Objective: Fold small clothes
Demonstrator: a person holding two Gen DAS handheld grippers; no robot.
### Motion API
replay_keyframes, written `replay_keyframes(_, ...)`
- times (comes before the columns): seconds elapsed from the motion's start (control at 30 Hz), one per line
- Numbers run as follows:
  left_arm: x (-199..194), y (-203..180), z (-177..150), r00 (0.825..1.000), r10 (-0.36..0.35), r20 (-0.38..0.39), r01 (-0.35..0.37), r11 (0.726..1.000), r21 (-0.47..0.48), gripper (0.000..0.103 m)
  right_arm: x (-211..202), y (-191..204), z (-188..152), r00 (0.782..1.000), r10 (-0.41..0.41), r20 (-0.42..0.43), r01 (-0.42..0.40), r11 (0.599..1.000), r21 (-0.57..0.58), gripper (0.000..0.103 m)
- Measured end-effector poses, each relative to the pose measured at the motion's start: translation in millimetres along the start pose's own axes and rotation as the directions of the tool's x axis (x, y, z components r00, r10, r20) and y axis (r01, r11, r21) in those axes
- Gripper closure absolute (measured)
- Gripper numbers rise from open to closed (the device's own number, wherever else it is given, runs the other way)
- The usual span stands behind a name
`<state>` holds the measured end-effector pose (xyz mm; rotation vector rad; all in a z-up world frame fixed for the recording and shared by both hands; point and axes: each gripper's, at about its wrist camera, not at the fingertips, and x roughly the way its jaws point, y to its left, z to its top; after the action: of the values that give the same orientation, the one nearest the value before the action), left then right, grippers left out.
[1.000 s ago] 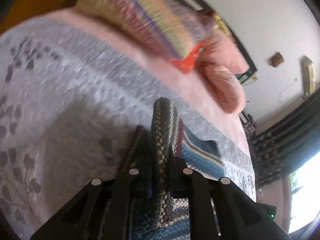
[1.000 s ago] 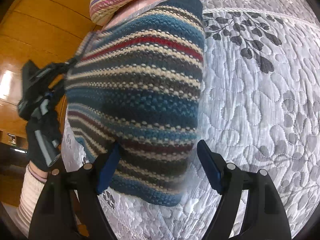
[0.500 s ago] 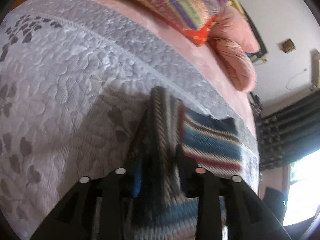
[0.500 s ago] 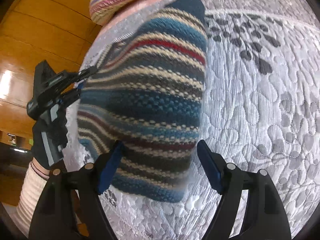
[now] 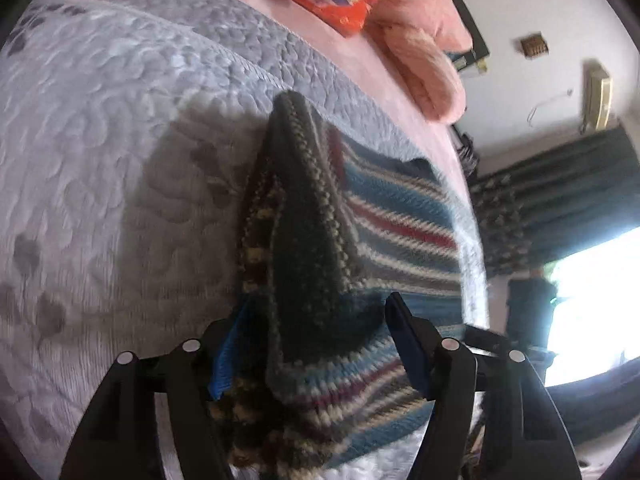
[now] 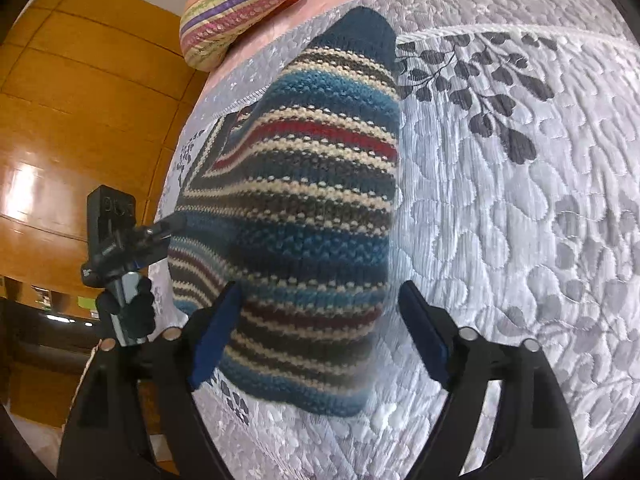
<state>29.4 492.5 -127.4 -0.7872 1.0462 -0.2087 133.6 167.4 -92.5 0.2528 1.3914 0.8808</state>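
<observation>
1. Scene: a striped knit garment (image 6: 304,208) lies on a bed with a grey quilted bedspread (image 6: 520,208). A striped pillow (image 6: 240,4) sits at the head of the bed, and a pink cushion (image 5: 420,56) lies beside it in the left wrist view.

2. Left gripper (image 5: 316,344): jaws apart, with a raised fold of the knit standing up between them. The blue pads are close to the fold on both sides. Whether they are pressing on it, cannot tell; the gap looks too wide for a firm hold.

3. Right gripper (image 6: 320,328): jaws apart, straddling the near end of the garment, pads on either side of it and not closed on it.

4. The right wrist view also shows the other gripper at the garment's left edge, held by a gloved hand (image 6: 132,308).

5. Judged stage: one fold is laid over. The garment looks roughly doubled, with its left corner puckered.

6. Risks:
   - The raised ridge is loose. If the left jaws draw away while snagged on the open knit, the fold may drag out.
   - Chunky knit springs back, so an unpressed crease may reopen.
   - Closing the right jaws here could catch the bedspread along with the garment, since both are soft and lie flush.
</observation>
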Motion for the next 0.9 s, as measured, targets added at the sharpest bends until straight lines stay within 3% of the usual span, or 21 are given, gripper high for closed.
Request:
replay_keyframes(0.17,26.9,3.3,7.4,0.996,-0.018,-0.084,0.019,1.0,0.006,0.029,15.3,-13.7,9.2,0.996,0.086,-0.007,-0.086,0.994,0.061,0.012)
replay_keyframes(0.3,49.2,2.8,8.2,0.989,-0.028,-0.145,0.034,0.999,0.037,0.014,30.4,-23.3,18.9,0.985,0.171,-0.018,-0.168,0.98,0.111,0.01)
replay_keyframes(0.4,54.4,11.4,8.5,0.985,-0.099,-0.139,0.101,0.995,0.002,0.01,46.5,-21.9,24.8,0.979,0.202,-0.033,-0.196,0.971,0.14,0.008)
replay_keyframes(0.47,53.4,11.4,7.0,0.985,-0.108,-0.134,0.108,0.994,-0.005,0.011,56.0,-18.2,28.3,0.979,0.201,-0.046,-0.193,0.972,0.137,0.008)
replay_keyframes(0.5,52.8,9.3,5.3,0.985,-0.107,-0.132,0.109,0.994,0.005,0.014,58.3,-16.9,29.7,0.978,0.201,-0.049,-0.193,0.971,0.138,0.009)
replay_keyframes(0.53,52.4,5.2,2.5,0.986,-0.099,-0.138,0.103,0.994,0.023,0.025,58.0,-15.0,29.9,0.98,0.195,-0.046,-0.187,0.973,0.134,0.014)
replay_keyframes(0.63,48.3,2.1,-3.3,0.986,-0.106,-0.125,0.108,0.994,0.008,0.046,46.2,-7.9,28.2,0.985,0.172,-0.029,-0.169,0.982,0.085,0.033)
replay_keyframes(0.73,40.2,-2.1,-14.7,0.981,-0.174,-0.083,0.173,0.985,-0.015,0.055,23.6,-7.6,21.1,0.977,0.215,-0.011,-0.213,0.973,0.084,0.037)
replay_keyframes(0.9,42.7,-41.4,-44.2,0.97,-0.236,-0.064,0.237,0.971,0.023,0.058,-27.2,-12.6,-3.0,0.976,0.216,0.019,-0.217,0.975,0.046,0.037)
